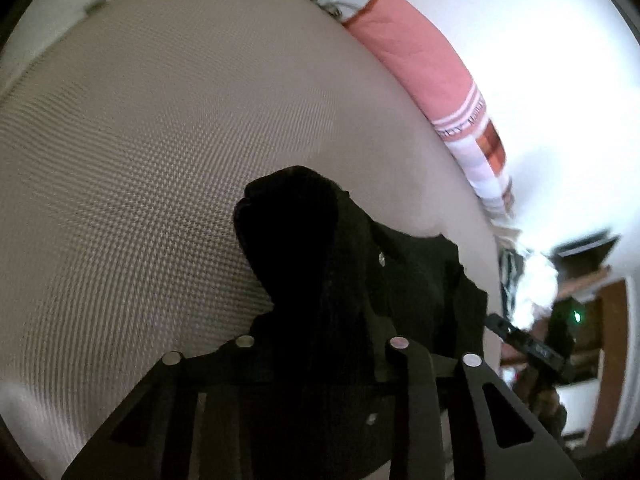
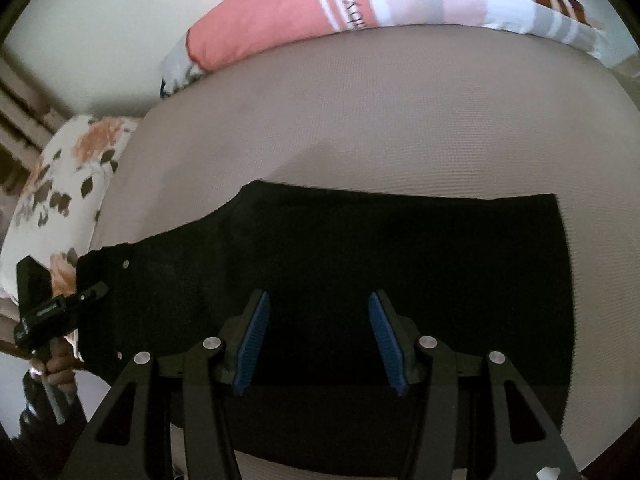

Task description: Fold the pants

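Your left gripper [image 2: 86,294] is clamped on the waist end of the black pants [image 2: 360,264], lifting a bunched fold of them off the beige bed [image 2: 360,120]. The rest of the pants lies flat across the bed. Your right gripper [image 2: 318,340] hovers over the middle, blue pads [image 2: 252,344] apart, holding nothing
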`<state>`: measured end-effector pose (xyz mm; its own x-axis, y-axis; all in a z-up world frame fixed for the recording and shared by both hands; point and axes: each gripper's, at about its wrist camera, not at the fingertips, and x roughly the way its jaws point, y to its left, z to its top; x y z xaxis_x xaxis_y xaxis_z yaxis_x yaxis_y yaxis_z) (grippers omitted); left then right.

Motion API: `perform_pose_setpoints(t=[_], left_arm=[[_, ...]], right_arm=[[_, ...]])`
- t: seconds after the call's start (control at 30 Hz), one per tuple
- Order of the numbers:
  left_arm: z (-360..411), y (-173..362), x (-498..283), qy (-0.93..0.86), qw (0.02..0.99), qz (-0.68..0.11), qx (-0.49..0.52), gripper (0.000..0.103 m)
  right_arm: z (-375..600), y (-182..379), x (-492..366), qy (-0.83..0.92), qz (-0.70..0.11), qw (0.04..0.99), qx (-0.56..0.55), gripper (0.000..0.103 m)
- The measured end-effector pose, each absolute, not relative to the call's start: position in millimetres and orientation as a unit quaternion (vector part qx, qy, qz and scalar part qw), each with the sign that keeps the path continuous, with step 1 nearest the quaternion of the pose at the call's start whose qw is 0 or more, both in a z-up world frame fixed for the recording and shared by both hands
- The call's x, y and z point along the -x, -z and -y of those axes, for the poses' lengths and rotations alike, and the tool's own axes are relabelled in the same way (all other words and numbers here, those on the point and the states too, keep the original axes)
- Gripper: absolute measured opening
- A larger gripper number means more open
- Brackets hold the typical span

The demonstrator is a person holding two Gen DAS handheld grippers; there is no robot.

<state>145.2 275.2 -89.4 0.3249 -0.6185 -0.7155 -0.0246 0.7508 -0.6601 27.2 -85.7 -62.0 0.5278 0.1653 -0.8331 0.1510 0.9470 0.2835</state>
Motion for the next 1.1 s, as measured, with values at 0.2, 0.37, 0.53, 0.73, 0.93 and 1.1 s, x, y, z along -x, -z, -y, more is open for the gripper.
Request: perform_pose_setpoints(t=[0.2, 0.37, 0.53, 0.73, 0.93, 1.1], left_arm=[[-241.0, 39.4, -129.3, 0.163, 0.774, -0.539, 0.288, 0.019], [-196.2, 3.1, -116.4, 0.172, 0.783, -0.526, 0.284, 0.013], [-135.2, -15.9, -108.0, 0.192, 0.79, -0.523, 0.255, 0.012], [-62.7, -23.3, -108.1, 0.22, 0.795, -0.517, 0.23, 0.012], [15.8, -10.1, -106.0, 0.245, 0.791, -0.523, 0.204, 0.012], [49.6, 18.5, -104.7, 0.241, 0.789, -0.534, 0.187, 0.012]], right_arm=[[123.3, 58.1, -9.9, 0.007, -0.461, 0.869, -0.18, 0.053], [151.7, 60.9, 3.3, 0.021, -0.455, 0.873, -0.175, 0.055], [176.3, 64.1, 17.1, 0.036, -0.455, 0.873, -0.174, 0.055], [201.2, 68.5, 33.6, 0.05, -0.445, 0.877, -0.173, 0.055], [220.0, 72.6, 40.5, 0.042, -0.429, 0.877, -0.213, 0.055], [229.1, 71.6, 43.3, 0.045, -0.423, 0.878, -0.219, 0.055]])
